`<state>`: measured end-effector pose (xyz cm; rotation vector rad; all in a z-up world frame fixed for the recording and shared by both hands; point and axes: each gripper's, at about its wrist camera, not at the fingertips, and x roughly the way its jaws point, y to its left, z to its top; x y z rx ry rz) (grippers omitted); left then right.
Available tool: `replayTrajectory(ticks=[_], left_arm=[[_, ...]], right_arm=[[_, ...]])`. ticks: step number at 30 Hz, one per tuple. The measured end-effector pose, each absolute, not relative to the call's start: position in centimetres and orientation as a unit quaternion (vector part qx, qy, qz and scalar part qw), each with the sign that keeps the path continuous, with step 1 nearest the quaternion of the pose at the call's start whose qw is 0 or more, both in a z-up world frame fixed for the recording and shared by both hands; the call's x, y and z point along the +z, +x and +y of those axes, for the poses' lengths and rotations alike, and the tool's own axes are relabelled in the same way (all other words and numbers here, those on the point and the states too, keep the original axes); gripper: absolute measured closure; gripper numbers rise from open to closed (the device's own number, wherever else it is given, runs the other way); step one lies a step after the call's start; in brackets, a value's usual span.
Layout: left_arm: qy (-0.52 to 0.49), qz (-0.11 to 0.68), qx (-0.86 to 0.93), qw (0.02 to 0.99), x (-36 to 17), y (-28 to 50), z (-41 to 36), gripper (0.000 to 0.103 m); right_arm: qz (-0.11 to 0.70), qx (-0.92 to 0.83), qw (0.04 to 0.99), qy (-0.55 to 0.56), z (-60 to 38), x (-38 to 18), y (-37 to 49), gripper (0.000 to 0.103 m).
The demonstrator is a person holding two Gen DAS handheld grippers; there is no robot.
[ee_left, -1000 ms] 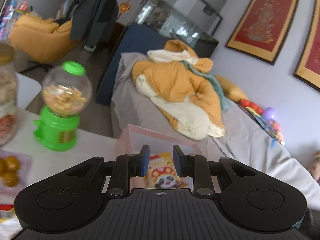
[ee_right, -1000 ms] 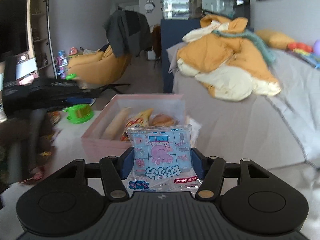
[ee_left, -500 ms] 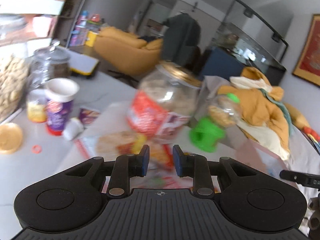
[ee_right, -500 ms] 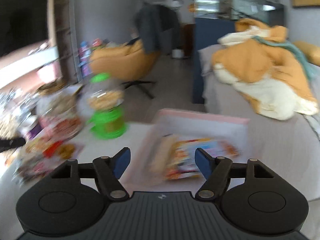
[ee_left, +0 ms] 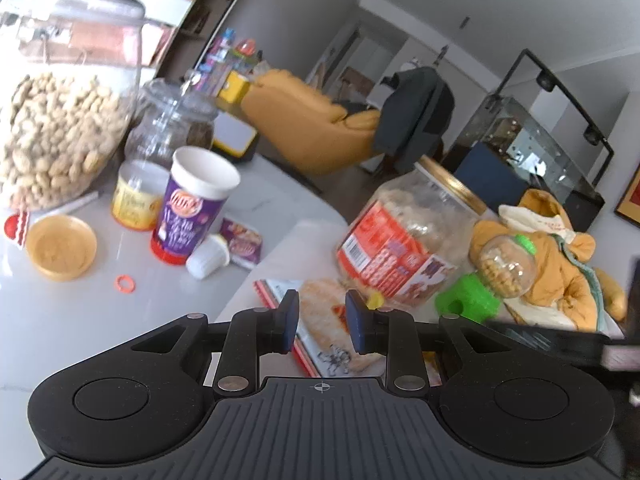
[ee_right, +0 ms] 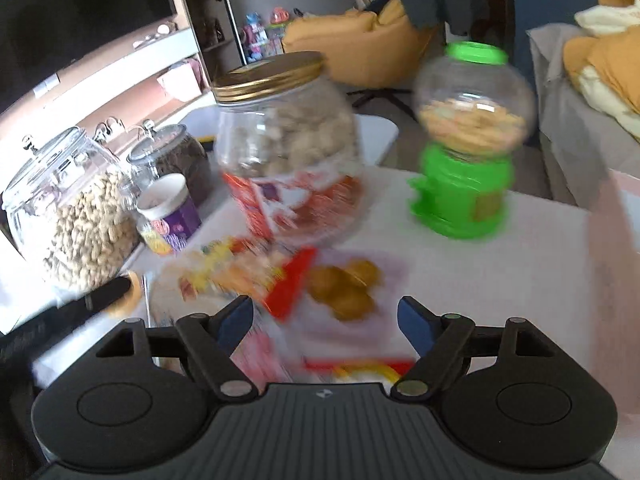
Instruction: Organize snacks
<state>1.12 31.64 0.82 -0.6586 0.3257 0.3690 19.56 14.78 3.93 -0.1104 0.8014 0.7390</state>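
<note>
Blur smears the right wrist view. My right gripper (ee_right: 324, 316) hangs over a heap of snack packets (ee_right: 240, 272) and a clear pack of golden round snacks (ee_right: 344, 284) on the white table. Its jaws are opening wide and nothing is between them. The left gripper (ee_left: 322, 312) hovers above a flat packet with a bread picture (ee_left: 320, 344). Its pads stand a narrow gap apart and grip nothing. A strip of the pink box (ee_right: 624, 208) shows at the right edge.
Behind the packets stand a gold-lidded jar with a red label (ee_left: 408, 240) and a green candy dispenser (ee_left: 480, 292). Further left are a peanut jar (ee_left: 52, 136), a dark-filled jar (ee_left: 172, 128), a purple cup (ee_left: 188, 208), a yellow tub (ee_left: 136, 196) and a yellow lid (ee_left: 60, 248).
The right gripper let go of the blue cartoon-pig packet at the pink box and its jaws spread wide. Both grippers swung left from the box to the snack heap by the jars.
</note>
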Motion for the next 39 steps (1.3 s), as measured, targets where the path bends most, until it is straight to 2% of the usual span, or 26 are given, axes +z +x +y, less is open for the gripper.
replayTrajectory(ticks=[4,7,8,9,10,21,23,25,26,34,39], left_arm=[[-0.324,0.164,0.169,0.916,0.7,1.1,31.6,0.074],[-0.327,0.174,0.155,0.916,0.4,1.3,31.4,0.074],[-0.327,0.178,0.148,0.916,0.3,1.5,31.3,0.074],[-0.327,0.183,0.141,0.916,0.2,1.6,31.1,0.074],[-0.325,0.187,0.134,0.917,0.2,1.8,30.9,0.074],[-0.261,0.243,0.036,0.934,-0.2,3.3,25.8,0.074],[-0.266,0.254,0.018,0.93,-0.4,3.0,25.0,0.074],[-0.268,0.274,0.005,0.924,-0.6,3.1,24.1,0.074],[-0.265,0.28,-0.002,0.923,-0.6,3.1,23.6,0.074],[-0.192,0.238,0.058,0.95,3.6,7.7,24.9,0.074],[-0.186,0.276,0.102,0.937,2.2,13.5,27.8,0.074]], right_arm=[[0.372,0.326,0.866,-0.068,18.5,2.9,21.7,0.023],[0.409,0.332,0.848,-0.059,18.9,2.1,24.3,0.025],[0.421,0.342,0.839,-0.048,18.3,2.0,24.9,0.028],[0.427,0.344,0.835,-0.05,17.7,2.2,25.1,0.042],[0.429,0.346,0.832,-0.059,17.2,2.4,25.0,0.052],[0.421,0.374,0.82,-0.097,9.4,2.4,20.2,0.051],[0.418,0.375,0.822,-0.093,7.9,2.2,19.4,0.048],[0.413,0.371,0.827,-0.091,6.4,2.1,18.6,0.032],[0.412,0.365,0.83,-0.093,5.5,2.0,18.2,0.028],[0.392,0.353,0.843,-0.102,0.8,2.1,15.2,0.026],[0.372,0.342,0.858,-0.097,-1.4,1.2,13.8,0.024]])
